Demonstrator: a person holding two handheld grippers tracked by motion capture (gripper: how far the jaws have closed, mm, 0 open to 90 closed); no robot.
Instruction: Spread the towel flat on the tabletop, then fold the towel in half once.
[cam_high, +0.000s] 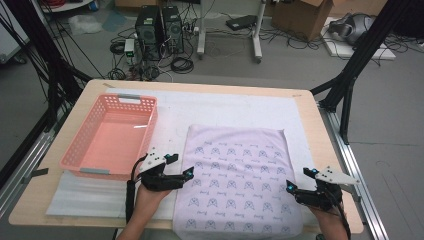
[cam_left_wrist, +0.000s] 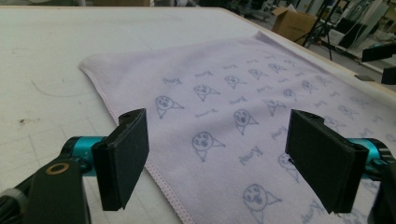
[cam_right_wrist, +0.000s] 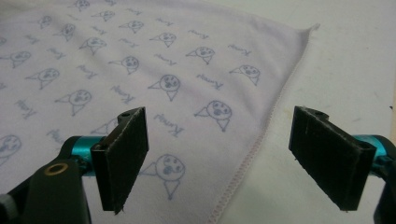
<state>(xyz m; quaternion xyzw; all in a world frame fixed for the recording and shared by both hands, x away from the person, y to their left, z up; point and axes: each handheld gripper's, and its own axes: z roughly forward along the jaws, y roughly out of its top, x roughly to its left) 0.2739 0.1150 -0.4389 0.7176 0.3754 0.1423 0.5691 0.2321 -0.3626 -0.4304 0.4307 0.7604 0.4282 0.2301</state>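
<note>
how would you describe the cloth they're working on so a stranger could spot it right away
On the wooden table, over the white mat, a pale lilac towel lies flat to the right of the pink basket. Its near end hangs past the table's front edge. It is the only fabric there, printed all over with small blue cartoon faces.

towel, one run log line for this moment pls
towel: flat on table | left gripper: open at its left edge | right gripper: open at its right edge | basket: empty

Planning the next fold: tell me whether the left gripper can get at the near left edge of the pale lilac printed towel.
Probably yes: the left gripper stands open over the pale lilac printed towel's hemmed edge, with nothing between.
</note>
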